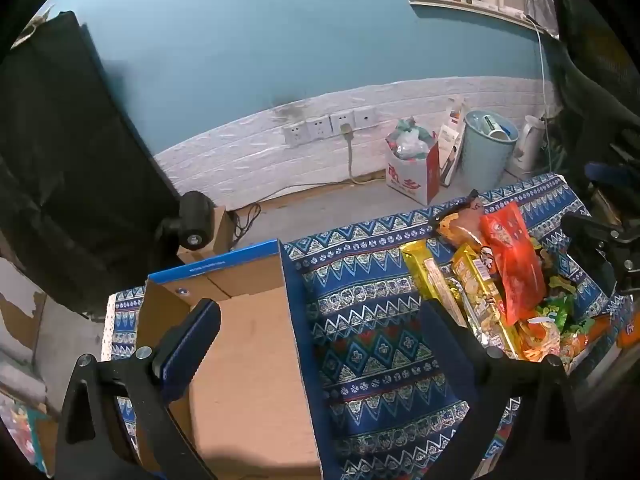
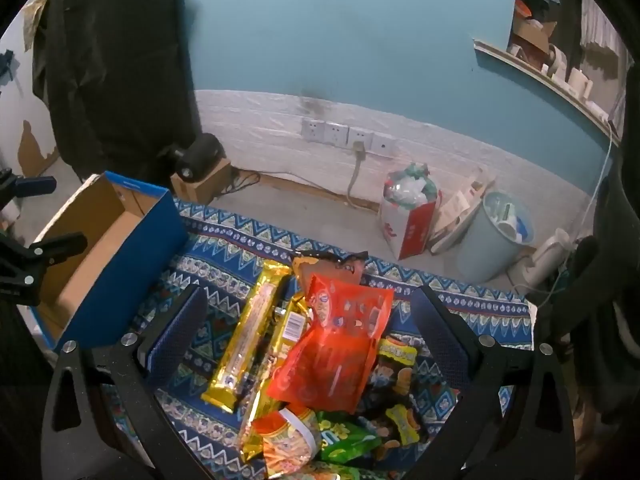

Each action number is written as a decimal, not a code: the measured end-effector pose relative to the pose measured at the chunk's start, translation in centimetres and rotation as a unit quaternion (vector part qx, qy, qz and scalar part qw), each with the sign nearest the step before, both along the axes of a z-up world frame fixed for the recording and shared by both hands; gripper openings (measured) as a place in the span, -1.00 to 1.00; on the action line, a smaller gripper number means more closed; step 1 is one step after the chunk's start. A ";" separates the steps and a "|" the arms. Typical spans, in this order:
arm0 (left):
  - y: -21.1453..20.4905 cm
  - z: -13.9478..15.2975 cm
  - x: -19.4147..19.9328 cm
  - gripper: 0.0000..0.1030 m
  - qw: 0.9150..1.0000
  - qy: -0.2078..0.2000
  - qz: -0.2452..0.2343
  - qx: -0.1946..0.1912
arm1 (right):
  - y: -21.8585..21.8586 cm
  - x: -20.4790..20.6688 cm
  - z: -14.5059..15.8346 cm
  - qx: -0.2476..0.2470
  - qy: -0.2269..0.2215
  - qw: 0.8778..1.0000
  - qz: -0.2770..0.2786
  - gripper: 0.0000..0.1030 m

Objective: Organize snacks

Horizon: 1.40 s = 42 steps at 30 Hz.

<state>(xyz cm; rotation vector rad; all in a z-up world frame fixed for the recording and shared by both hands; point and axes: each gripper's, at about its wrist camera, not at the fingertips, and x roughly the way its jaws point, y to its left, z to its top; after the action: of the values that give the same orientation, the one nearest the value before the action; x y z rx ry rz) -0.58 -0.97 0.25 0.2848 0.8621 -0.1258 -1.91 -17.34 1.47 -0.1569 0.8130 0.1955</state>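
Left wrist view: the left gripper (image 1: 320,320) is wide open and holds nothing. Its two fingers sit low in the frame, one over the box (image 1: 248,344) at lower left and one beside the snacks (image 1: 496,280) at right. The box is brown inside and blue outside, and no snack is in it. It sits on a blue patterned cloth (image 1: 360,320). The snacks lie in one heap on the cloth. I count two long gold packs, one red bag on top, one green bag and some orange ones. Their writing is too small to read. At the upper middle, four wall sockets (image 1: 330,124) sit in a row, and one has a plug in it. A white and red bag (image 1: 412,176) by the wall has red letters I cannot read. Beside it stands one pale blue bin (image 1: 486,152).

Right wrist view: the right gripper (image 2: 316,332) is wide open too, holding nothing. Its fingers stand on both sides of the snack heap. The red bag (image 2: 340,344) lies in the middle, with a gold pack (image 2: 248,332) to its left. A barcode shows on the second gold pack. The box is at the left edge.
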 end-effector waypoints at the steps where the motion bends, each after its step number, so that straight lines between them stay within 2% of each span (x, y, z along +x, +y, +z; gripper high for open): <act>1: 0.7 -0.2 0.0 0.95 1.000 0.000 -0.001 -0.004 | 0.0 0.0 0.0 0.000 0.001 1.000 0.000 0.94; 42: 0.6 -0.8 -0.2 0.95 1.000 0.012 -0.008 -0.007 | 0.2 0.1 -0.6 -0.005 0.013 1.000 0.000 0.94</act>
<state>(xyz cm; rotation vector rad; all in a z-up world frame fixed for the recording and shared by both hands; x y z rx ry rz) -0.79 -0.38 -0.54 0.2769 0.8820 -0.1500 -1.78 -17.16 0.85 -0.1642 0.8395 0.1941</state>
